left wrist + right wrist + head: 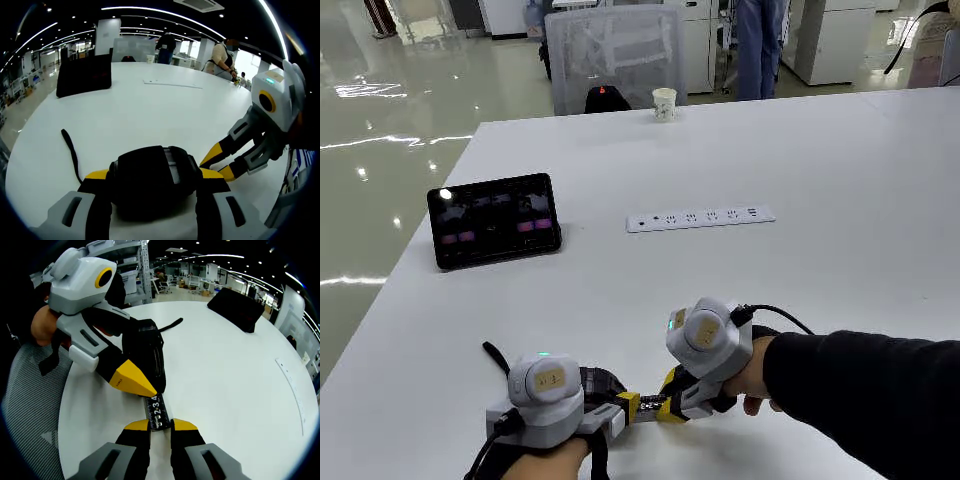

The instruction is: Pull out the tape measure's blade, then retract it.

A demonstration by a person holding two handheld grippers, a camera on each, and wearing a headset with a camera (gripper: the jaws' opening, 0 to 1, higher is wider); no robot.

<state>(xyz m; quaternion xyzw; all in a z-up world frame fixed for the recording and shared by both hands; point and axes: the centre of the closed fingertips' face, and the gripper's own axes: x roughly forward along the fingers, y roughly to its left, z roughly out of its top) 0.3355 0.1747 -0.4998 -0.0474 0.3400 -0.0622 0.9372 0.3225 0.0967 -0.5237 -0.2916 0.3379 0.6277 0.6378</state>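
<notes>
Tape measure point(150, 180) before tablet point(494, 219), power strip point(700, 218) right

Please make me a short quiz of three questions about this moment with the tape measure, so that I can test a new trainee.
1. True or false: the right gripper has its jaws shut on the blade.
2. What does the left gripper hold between its jaws? A) a screwdriver B) the tape measure's black case C) a sponge
3. Fill in: the digits readable on the exposed blade are 2, 3 and ___.
Key: 1 true; 2 B; 3 the digit 4.
</notes>
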